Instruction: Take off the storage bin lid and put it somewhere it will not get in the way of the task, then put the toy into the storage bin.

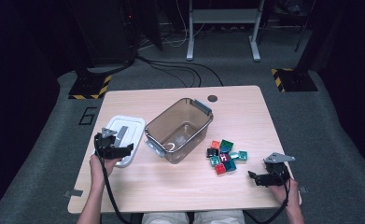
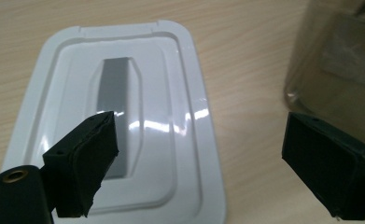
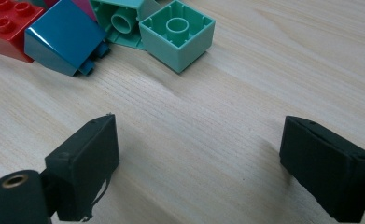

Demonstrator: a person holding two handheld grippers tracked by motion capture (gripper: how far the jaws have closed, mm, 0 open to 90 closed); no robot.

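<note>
Left claw (image 2: 199, 154): jaws spread wide, nothing between them, hovering above the near end of the white lid (image 2: 180, 93); in the high view it sits at the lid's near edge (image 1: 116, 150).
Right claw (image 3: 199, 163): jaws wide apart too, gripping nothing, bare wood under them; seen from above at the near right of the tabletop (image 1: 257, 178).
White lid: lies flat on the tabletop, grey recessed grip (image 2: 117, 88) along its middle, just left of the bin.
Clear bin (image 1: 180, 128): open-topped, smoky-walled, set at an angle in the middle, its wall just beside the lid.
Blocks (image 1: 224, 156): a loose cluster right of the bin, red (image 3: 10, 28), dark teal (image 3: 63, 37) and mint green (image 3: 178, 32) nearest the right claw, apart from it.
Tabletop (image 1: 236, 107): pale wood.
</note>
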